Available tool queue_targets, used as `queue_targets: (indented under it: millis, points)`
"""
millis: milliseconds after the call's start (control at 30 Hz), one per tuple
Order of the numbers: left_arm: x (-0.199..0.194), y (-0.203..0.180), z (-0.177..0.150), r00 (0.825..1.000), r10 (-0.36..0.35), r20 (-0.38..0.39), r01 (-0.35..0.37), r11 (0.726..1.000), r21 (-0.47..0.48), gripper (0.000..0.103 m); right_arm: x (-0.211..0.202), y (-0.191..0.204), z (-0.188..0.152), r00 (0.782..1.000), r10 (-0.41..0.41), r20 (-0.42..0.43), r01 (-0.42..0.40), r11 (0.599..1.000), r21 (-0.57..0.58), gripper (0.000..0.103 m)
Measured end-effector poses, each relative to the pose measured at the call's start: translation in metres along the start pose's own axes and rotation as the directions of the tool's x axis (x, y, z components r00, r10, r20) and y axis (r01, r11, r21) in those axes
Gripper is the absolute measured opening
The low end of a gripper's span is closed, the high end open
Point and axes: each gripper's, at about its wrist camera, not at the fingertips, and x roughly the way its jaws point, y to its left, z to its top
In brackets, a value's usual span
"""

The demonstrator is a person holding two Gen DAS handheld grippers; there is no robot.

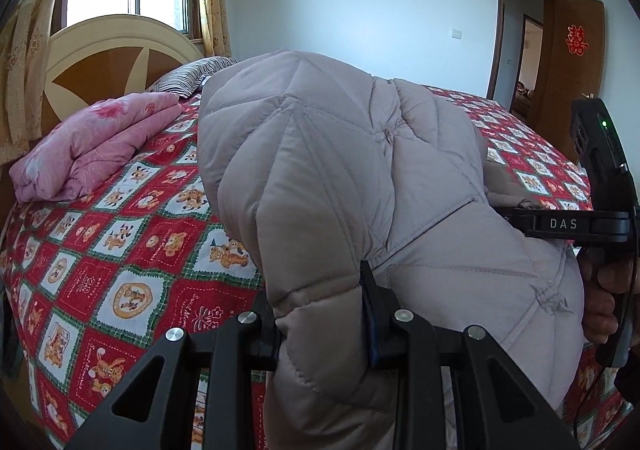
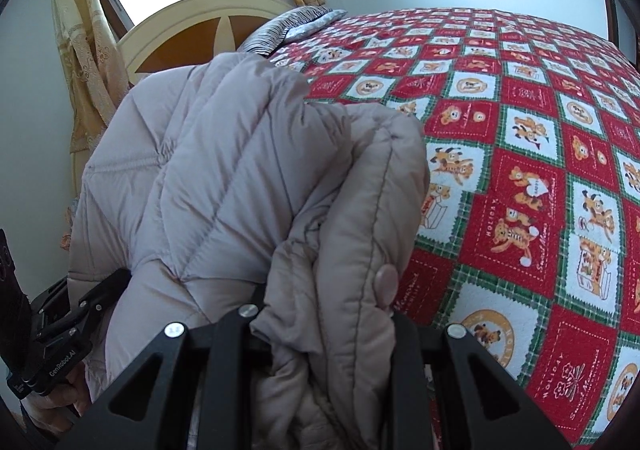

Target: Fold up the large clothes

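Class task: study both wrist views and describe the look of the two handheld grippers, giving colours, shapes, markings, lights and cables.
Both are matte black. The left gripper and right gripper have angular linkage arms with triangular cut-outs and round silver pivot bolts. The left gripper's finger pad has a blue edge. Seen from the side, the right one bears white "DAS" lettering, a green light and a thin black cable; the left one's body reads "GenRobot.AI".

A bed (image 1: pixel 120 250) bears a folded pink quilt (image 1: pixel 96 146) and striped pillow (image 1: pixel 188 76).

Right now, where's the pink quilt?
In the left wrist view, the pink quilt lies folded at the left on the bed, near the headboard, left of the coat.
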Motion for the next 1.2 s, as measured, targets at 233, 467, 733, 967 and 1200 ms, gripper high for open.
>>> queue_targets:
  millis: [233, 467, 733, 967, 1200]
  points:
    - [0.008, 0.007, -0.01, 1.0, 0.023, -0.007, -0.023, 1.0, -0.006, 0.046, 0.013, -0.001, 0.001, 1.0, -0.003, -0.03, 0.004, 1.0, 0.007, 0.025]
    - [0.017, 0.022, -0.021, 0.998, 0.058, -0.012, -0.058, 0.997, -0.056, 0.075, 0.025, -0.002, -0.002, 0.998, -0.013, -0.053, 0.014, 1.0, 0.013, 0.03]
    - [0.006, 0.029, -0.025, 0.992, 0.126, 0.009, -0.125, 0.989, -0.075, 0.086, 0.027, -0.004, -0.002, 0.997, -0.055, -0.045, 0.057, 0.998, 0.03, 0.046]
    - [-0.072, 0.01, -0.021, 0.971, 0.183, 0.154, -0.183, 0.983, -0.017, 0.087, -0.045, 0.021, -0.012, 0.99, -0.091, 0.109, 0.089, 0.996, 0.019, 0.077]
    - [-0.113, -0.005, -0.012, 0.96, 0.166, 0.227, -0.171, 0.985, 0.0, 0.087, -0.105, 0.064, -0.028, 0.966, -0.093, 0.24, 0.114, 0.991, -0.076, 0.085]
